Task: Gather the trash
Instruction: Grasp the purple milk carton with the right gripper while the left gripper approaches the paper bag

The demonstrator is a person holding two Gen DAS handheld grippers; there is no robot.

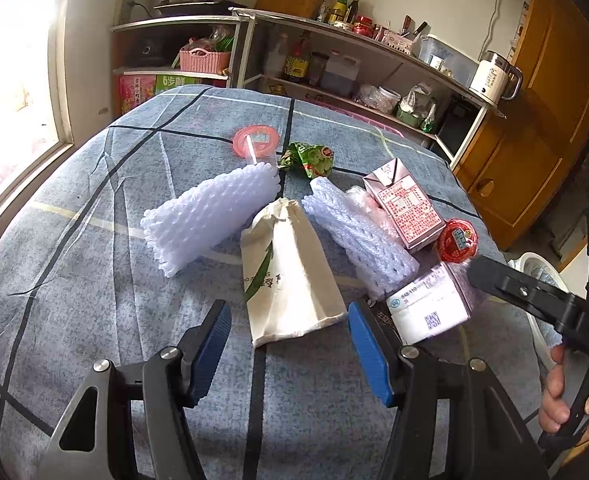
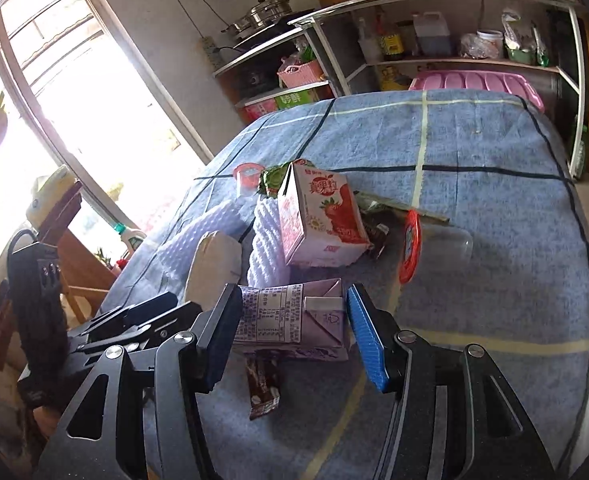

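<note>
Trash lies on a table with a blue-grey checked cloth (image 1: pixel 94 240). My left gripper (image 1: pixel 290 344) is open, and the near end of a cream paper bag (image 1: pixel 290 276) lies just beyond its blue pads. Two white foam nets (image 1: pixel 210 216) (image 1: pixel 358 236) flank the bag. Past them lie a pink carton (image 1: pixel 406 208), a red-lidded cup (image 1: pixel 456 240), a green wrapper (image 1: pixel 308 158) and a pink-lidded cup with a straw (image 1: pixel 256 142). My right gripper (image 2: pixel 294 340) is open astride a purple carton (image 2: pixel 294 320) that rests on the cloth, over a brown wrapper (image 2: pixel 262 388).
Metal shelves (image 1: pixel 334 40) with bottles, pots and a pink basket (image 1: pixel 204 58) stand behind the table. A bright window is at the left and a wooden cupboard (image 1: pixel 542 120) at the right. A white rimmed container (image 1: pixel 538 264) sits beyond the table's right edge.
</note>
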